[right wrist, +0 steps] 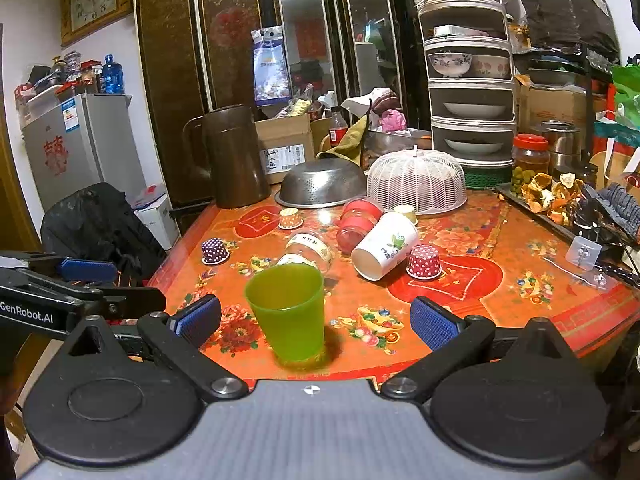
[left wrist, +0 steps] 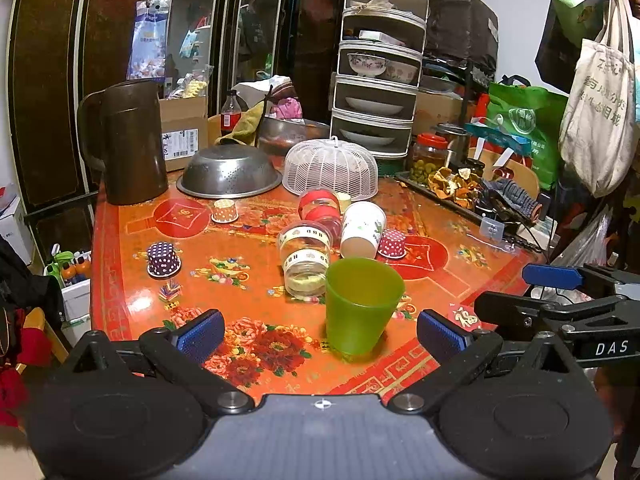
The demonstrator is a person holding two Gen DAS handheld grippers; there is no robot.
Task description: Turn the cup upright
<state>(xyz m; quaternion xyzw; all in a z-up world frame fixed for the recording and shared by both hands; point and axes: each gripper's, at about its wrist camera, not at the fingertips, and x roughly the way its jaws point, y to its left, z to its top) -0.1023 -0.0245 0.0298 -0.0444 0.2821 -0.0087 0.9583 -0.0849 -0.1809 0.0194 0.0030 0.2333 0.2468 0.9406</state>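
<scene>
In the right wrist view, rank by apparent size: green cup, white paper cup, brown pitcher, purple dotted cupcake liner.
1. brown pitcher
2. green cup, though nearness to the camera inflates it
3. white paper cup, lying on its side
4. purple dotted cupcake liner

"DAS" on right gripper [left wrist: 560, 304]; "GenRobot.AI" on left gripper [right wrist: 86, 280]

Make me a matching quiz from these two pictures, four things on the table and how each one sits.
1. green cup
2. white paper cup
3. metal colander
4. brown jug

A. lying on its side
B. upside down, by the jug
C. upright, open end up, nearest the tools
D. upright at the far left corner

Pairs: 1-C, 2-A, 3-B, 4-D
</scene>
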